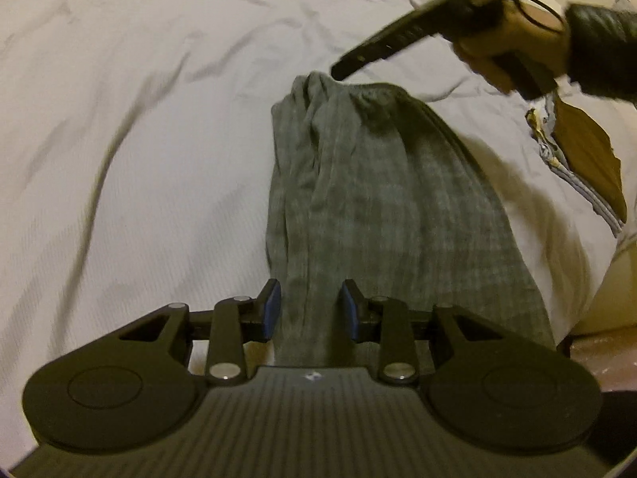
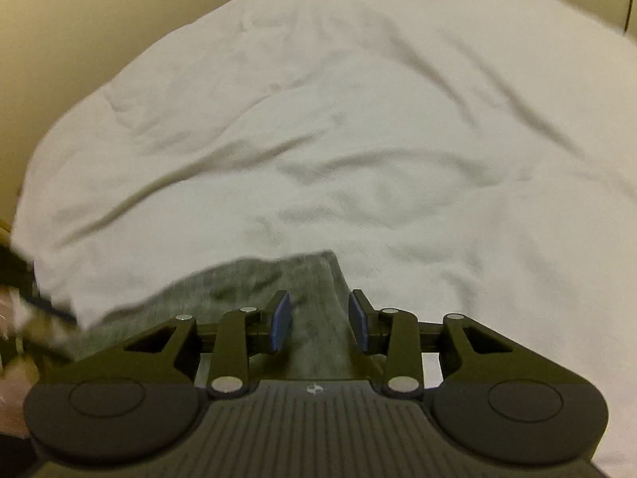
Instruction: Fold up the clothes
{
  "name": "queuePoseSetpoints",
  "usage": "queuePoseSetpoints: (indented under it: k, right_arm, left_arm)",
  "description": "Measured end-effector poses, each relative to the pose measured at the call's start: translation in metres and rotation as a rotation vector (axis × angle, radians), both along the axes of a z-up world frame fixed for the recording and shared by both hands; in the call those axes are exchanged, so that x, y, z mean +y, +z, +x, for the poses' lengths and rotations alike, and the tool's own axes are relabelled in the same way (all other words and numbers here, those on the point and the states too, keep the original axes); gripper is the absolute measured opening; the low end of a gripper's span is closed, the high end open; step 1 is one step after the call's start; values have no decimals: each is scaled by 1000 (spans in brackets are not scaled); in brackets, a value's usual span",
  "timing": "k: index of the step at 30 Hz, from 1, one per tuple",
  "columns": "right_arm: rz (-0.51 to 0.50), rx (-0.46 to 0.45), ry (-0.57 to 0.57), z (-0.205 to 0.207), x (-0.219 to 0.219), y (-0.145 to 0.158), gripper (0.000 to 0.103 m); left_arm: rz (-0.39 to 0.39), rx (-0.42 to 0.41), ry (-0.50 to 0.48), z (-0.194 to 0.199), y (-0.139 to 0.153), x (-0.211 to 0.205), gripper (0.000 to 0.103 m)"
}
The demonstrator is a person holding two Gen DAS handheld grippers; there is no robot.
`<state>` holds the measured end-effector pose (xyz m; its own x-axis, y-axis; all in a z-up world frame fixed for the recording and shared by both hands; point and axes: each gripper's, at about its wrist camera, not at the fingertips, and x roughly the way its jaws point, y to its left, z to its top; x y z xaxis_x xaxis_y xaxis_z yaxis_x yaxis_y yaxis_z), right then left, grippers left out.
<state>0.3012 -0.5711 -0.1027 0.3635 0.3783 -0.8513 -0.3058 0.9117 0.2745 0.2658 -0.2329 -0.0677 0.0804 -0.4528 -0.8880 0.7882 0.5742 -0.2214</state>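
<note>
My left hand-held gripper [image 1: 309,310] hovers part-open, straddling the near end of the grey garment [image 1: 382,199] on the white bed [image 1: 139,119]; my right hand-held gripper [image 2: 321,320], likewise part-open, hangs over its far corner.

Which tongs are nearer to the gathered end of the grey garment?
Right. The right tongs are over that end of the grey garment; the left tongs are at its opposite end.
</note>
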Motion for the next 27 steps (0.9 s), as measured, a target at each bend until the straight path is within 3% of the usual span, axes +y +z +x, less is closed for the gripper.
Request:
queuePoseSetpoints:
  k: [3,7,8,12,14,17,21,27]
  right_arm:
    - [7,23,80,20,3,-14,43]
    - [17,96,172,35,4,-31,43]
    - [37,119,181,37,4,-34,34]
    - [34,137,194,37,8,-33,23]
    - [38,126,178,36,4,-28,21]
    - [43,89,158,33,-2,-16,21]
    - [24,5,143,25,-3,6,20]
    - [-40,-35,135,26,5,0,20]
  left_arm:
    - [18,-16,12,-8,-6,6,28]
    - [53,-19,6,-16,-13,9,28]
    - [56,-13,10,-17,-15,10,28]
    - [55,7,37,-18,-17,14,28]
    - [56,12,44,-18,-17,16,14]
    - [47,8,45,-18,-15,20,7]
    - [10,-15,57,-19,-7,28,4]
    - [17,0,112,-19,-19,36,4]
